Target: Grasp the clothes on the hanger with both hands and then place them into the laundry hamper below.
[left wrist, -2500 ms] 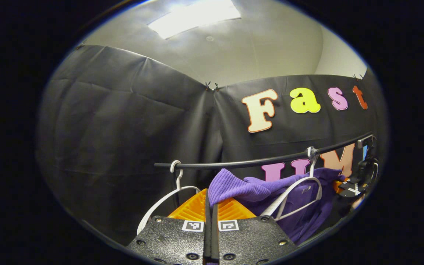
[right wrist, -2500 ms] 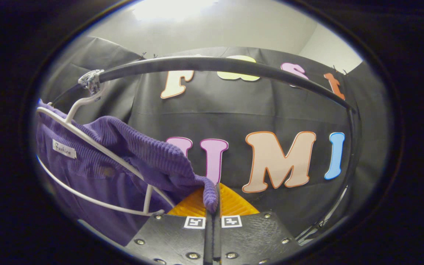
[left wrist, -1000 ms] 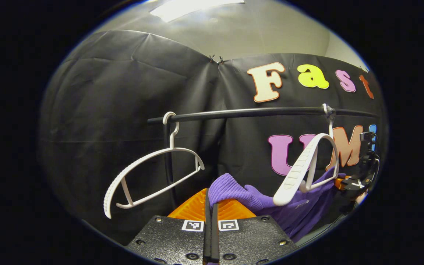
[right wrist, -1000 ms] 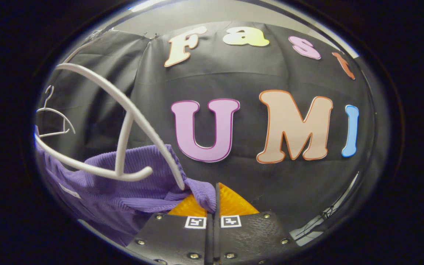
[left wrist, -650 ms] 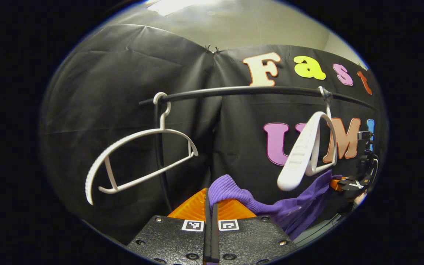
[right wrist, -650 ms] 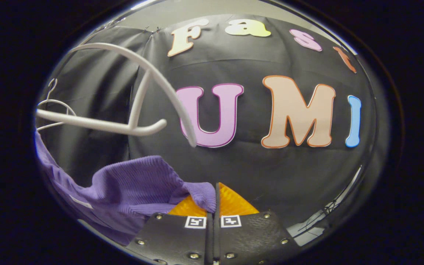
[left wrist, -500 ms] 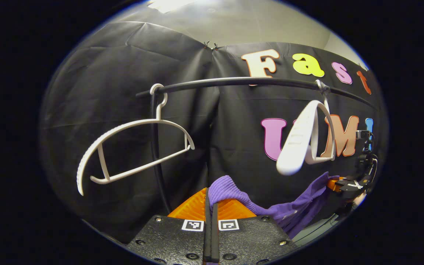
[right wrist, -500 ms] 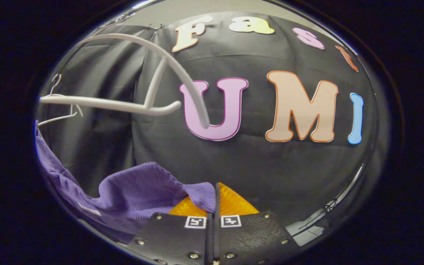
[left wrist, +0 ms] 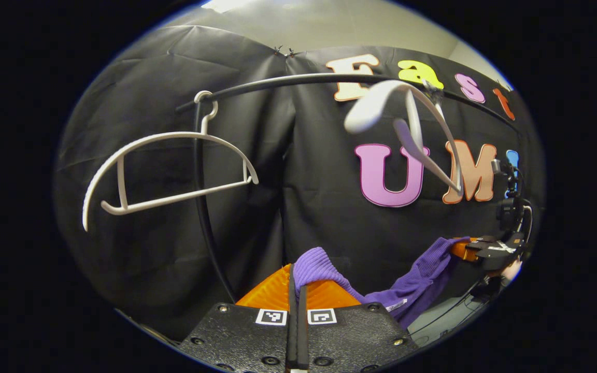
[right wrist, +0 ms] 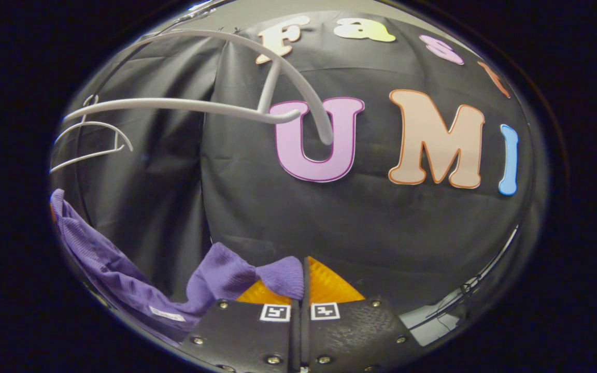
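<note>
Left gripper view: the left tool (left wrist: pixel 297 282) is clenched on a bunched corner of the purple ribbed garment (left wrist: pixel 417 280), its fingers pressed together with cloth between them. From there the garment sags and stretches away to the right tool (left wrist: pixel 467 249), seen farther off at the right, which pinches the other corner. Right gripper view: the right tool (right wrist: pixel 301 280) is likewise clamped on a fold of the garment (right wrist: pixel 117 282), which droops and runs off to the left edge, a small white label on it. Its long axis lies between the two tools, hanging slack, below both white hangers. The near hanger (left wrist: pixel 412 124) swings tilted on the black rail (left wrist: pixel 288 83); the other hanger (left wrist: pixel 164 171) hangs bare at the rail's left end.
</note>
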